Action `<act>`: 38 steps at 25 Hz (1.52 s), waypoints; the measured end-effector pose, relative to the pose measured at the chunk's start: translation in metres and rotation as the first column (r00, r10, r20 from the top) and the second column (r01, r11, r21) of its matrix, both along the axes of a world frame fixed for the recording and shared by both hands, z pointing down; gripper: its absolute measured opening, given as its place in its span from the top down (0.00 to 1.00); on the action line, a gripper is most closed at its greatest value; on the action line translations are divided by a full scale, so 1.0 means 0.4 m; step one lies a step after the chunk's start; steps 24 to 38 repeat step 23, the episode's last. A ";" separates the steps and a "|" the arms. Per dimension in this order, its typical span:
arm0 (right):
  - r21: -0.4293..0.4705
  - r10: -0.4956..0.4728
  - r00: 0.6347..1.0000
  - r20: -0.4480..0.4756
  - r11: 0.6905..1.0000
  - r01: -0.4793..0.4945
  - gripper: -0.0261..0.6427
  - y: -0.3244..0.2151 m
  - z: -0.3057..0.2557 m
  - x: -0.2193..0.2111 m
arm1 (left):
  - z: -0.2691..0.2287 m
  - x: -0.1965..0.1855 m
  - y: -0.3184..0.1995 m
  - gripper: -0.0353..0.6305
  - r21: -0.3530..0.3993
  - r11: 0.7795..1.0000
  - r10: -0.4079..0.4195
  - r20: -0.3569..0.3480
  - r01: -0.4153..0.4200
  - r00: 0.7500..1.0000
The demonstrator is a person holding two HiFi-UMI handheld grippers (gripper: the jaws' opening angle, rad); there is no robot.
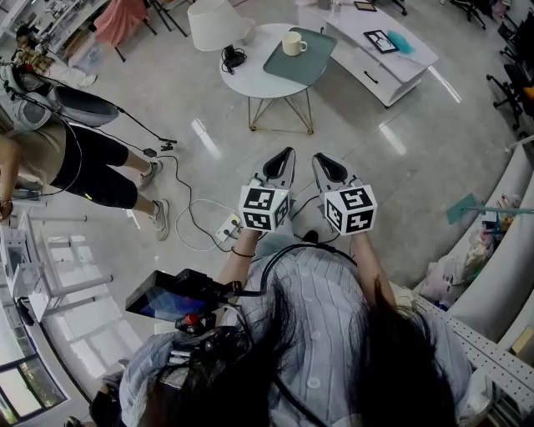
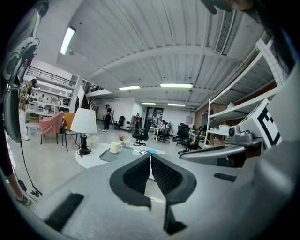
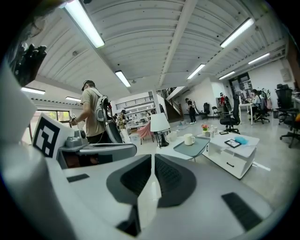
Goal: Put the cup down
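Note:
A cream cup (image 1: 293, 42) stands upright on a grey-green tray (image 1: 313, 65) on the round white table (image 1: 246, 82), far ahead of both grippers. The person holds my left gripper (image 1: 286, 154) and right gripper (image 1: 319, 158) side by side at waist height over the floor, pointing toward the table. Both are shut with nothing between the jaws. In the left gripper view the cup (image 2: 115, 147) shows small beyond the shut left gripper (image 2: 150, 158). The right gripper view has the cup (image 3: 189, 139) on the tray (image 3: 193, 148) past the shut right gripper (image 3: 153, 160).
A white lamp (image 1: 215, 21) and a black object (image 1: 233, 57) share the round table. A low white cabinet (image 1: 384, 52) stands to its right. Cables and a power strip (image 1: 227, 227) lie on the floor ahead. A person (image 1: 79, 158) stands at left; a sofa (image 1: 501, 258) curves at right.

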State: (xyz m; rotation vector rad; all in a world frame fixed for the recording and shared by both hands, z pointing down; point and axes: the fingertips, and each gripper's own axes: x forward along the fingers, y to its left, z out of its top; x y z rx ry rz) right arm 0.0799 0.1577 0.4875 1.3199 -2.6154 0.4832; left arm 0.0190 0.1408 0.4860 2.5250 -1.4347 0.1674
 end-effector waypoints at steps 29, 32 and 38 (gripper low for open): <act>-0.023 0.021 1.000 -0.011 1.000 -0.021 0.89 0.029 0.017 0.010 | 0.015 0.007 0.019 0.92 -0.010 1.000 0.023 -0.009 -0.023 1.000; -0.023 0.021 1.000 -0.011 1.000 -0.021 0.89 0.029 0.017 0.010 | 0.015 0.007 0.019 0.92 -0.010 1.000 0.023 -0.009 -0.023 1.000; -0.023 0.021 1.000 -0.011 1.000 -0.021 0.89 0.029 0.017 0.010 | 0.015 0.007 0.019 0.92 -0.010 1.000 0.023 -0.009 -0.023 1.000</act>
